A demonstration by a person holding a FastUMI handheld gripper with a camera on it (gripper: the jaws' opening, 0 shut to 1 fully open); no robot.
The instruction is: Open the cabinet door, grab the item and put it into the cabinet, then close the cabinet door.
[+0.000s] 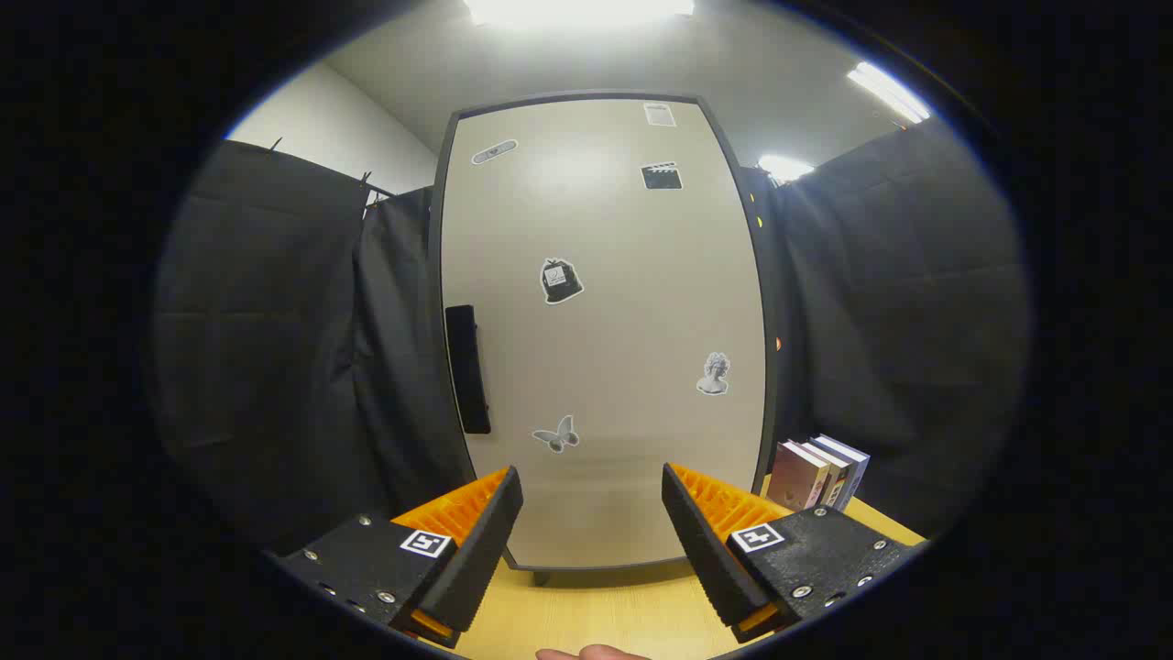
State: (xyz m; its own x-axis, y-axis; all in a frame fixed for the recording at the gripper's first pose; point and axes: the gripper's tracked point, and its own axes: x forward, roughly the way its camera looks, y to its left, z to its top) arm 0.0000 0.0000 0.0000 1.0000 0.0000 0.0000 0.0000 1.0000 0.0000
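The tongs [592,486] are released, their two fingers [476,536] spread wide with nothing between them, and they hang above a pale wooden tabletop [586,610]; straight ahead of them, beyond the fingertips, stands the cabinet [600,330], its light grey door [623,431] shut and set in a dark frame; a dark vertical handle [468,368] sits on the door's left edge, at about mid-height, beyond the left finger; the door carries several small stickers (a butterfly [556,434] low down just ahead of the gap between the fingers, a bust [714,374] toward the right edge, a dark bag-like shape [560,280] near the middle, a clapperboard [662,176] and a plaster shape [495,151] near the top); the cabinet rests on the tabletop, with one short foot [541,577] visible under its lower left corner; to the right of the cabinet, just beside its lower corner and beyond the right finger, a small row of books [818,473] stands upright on the tabletop, spines facing the tongs; black cloth [275,348] hangs on both sides of the cabinet; a fingertip of the person's hand [594,653] shows at the near edge of the tabletop, below the gap between the fingers; ceiling lights [577,9] glow above.
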